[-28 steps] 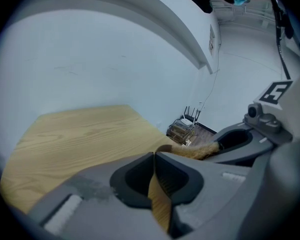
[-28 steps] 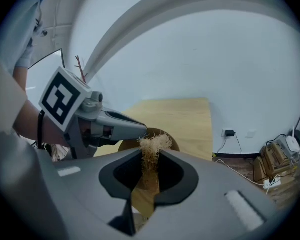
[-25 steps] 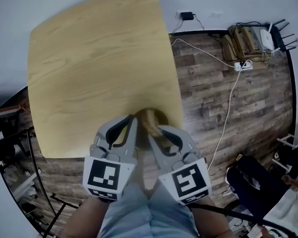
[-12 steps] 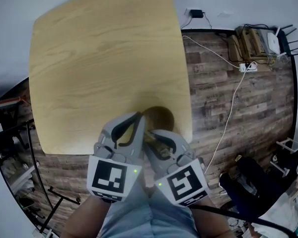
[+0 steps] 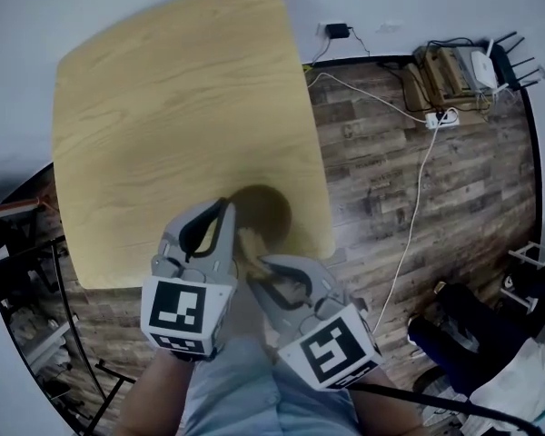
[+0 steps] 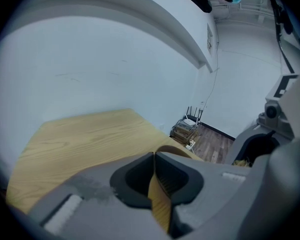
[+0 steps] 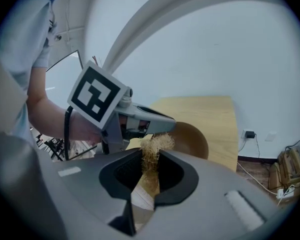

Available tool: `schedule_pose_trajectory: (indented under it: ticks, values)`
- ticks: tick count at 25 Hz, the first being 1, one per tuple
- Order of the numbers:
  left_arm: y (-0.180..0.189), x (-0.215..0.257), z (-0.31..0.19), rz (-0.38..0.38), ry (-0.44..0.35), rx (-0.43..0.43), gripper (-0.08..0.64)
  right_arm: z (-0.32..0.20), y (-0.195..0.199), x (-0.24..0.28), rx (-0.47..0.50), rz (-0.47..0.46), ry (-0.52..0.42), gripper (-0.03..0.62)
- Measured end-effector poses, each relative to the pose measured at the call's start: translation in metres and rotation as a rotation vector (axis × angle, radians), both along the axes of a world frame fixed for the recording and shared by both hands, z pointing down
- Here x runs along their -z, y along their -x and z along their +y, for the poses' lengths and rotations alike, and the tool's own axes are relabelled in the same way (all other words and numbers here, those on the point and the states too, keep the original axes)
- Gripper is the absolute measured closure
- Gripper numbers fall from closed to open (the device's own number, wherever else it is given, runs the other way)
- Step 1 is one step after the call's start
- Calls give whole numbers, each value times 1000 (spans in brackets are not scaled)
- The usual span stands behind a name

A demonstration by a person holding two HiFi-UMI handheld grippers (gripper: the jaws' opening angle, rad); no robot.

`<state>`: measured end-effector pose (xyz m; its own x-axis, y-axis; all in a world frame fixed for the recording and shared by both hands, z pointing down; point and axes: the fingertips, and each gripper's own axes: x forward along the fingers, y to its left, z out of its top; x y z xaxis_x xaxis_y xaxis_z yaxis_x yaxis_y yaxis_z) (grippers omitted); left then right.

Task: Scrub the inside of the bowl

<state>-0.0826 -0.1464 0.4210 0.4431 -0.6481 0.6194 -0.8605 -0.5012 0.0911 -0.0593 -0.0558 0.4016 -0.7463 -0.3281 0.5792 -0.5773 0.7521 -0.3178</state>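
Table (image 5: 163,107): light wood, rounded corners, set against a white wall. Dark plank floor (image 5: 391,171) to its right, with a white cable (image 5: 424,175) trailing across it.

Bowl (image 5: 271,209): brown wood, on the table close to the near right corner, just ahead of both grippers.

Left gripper (image 6: 154,158): jaws drawn in to a narrow gap and clamped on the bowl's thin wall. The left gripper view shows the rim running edge-on between the two pads, one pad inside the bowl and one outside. The hold is on the bowl's near left side in the head view.

Right gripper (image 7: 151,156): jaws pinched narrow on a scrubber (image 7: 157,143), a loose tuft of straw-coloured fibre that sticks up past the fingertips. In the right gripper view the tuft points toward the bowl's open mouth, with the left gripper just beside it on the left. In the head view the fibre sits at the bowl's near rim, between the two grippers.

Contact between the scrubber and the bowl's inner surface: possibly touching at the near edge, but no view shows it clearly.

A person's forearm (image 7: 45,109) shows behind the left gripper.
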Motion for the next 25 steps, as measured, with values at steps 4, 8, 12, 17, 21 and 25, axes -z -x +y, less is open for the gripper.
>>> schedule_pose_trajectory:
  ticks: [4,8,12,17,21,25]
  values:
    - [-2,2,3,-8,0,13,526,5,-11,11,-26,-11,-23,531]
    - [-5,5,7,-19,-3,14,526,3,-25,16,-63,0,-55,531]
    - [-7,6,10,-19,-2,13,526,-6,-35,16,-90,33,-85,531]
    - [-9,3,11,-8,2,-9,526,-22,-34,5,-101,54,-86,531]
    - [-7,-1,11,2,15,-25,526,-34,-34,-9,-100,98,-73,531]
    - [-2,-4,9,39,57,23,526,-43,-34,-22,-91,156,-72,531]
